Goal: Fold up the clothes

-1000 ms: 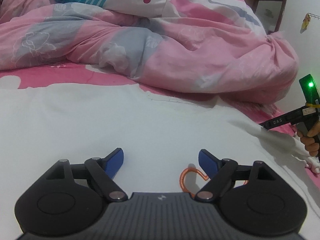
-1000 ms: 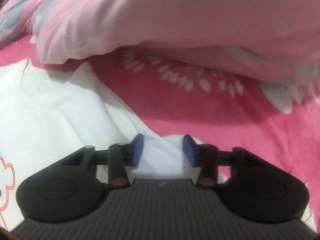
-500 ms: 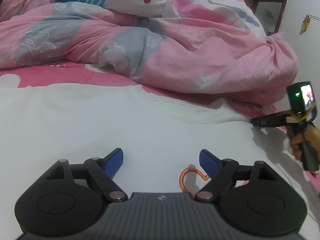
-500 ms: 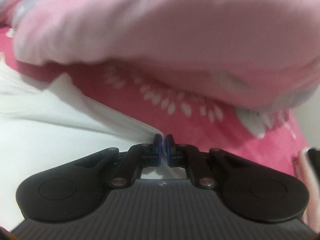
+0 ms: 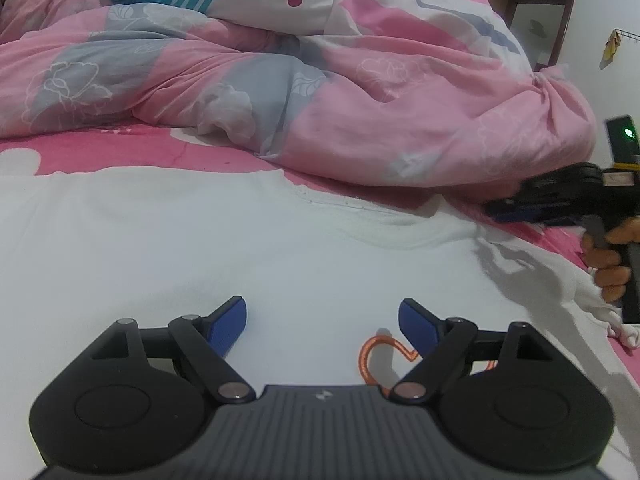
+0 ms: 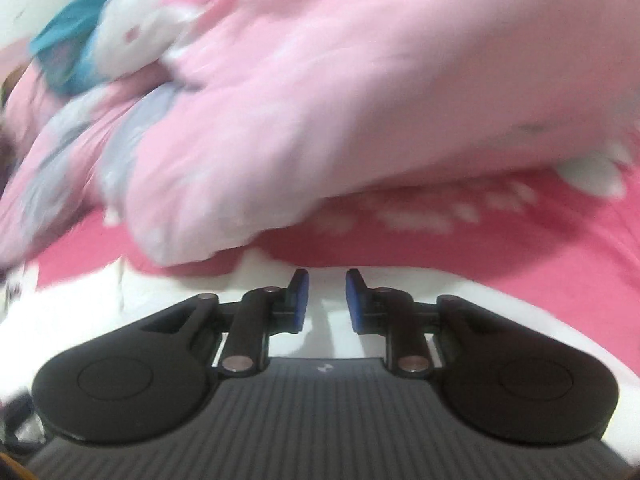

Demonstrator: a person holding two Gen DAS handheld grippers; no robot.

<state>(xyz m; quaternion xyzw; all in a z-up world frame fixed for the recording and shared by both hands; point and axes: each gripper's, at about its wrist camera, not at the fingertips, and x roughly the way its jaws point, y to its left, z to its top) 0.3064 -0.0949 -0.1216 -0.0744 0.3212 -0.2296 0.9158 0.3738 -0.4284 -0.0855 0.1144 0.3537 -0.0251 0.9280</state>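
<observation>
The right gripper [image 6: 323,294] had just reopened, jaws parted a little over the white T-shirt [image 5: 248,248], gripping nothing. The left gripper [image 5: 322,326] hovered wide open, empty, above the shirt by its orange heart print [image 5: 386,356]. The shirt lay flat on the pink bedsheet [image 5: 120,152], long axis running nine to three o'clock, collar towards twelve. No fold was visible; apparently everything remained.
</observation>
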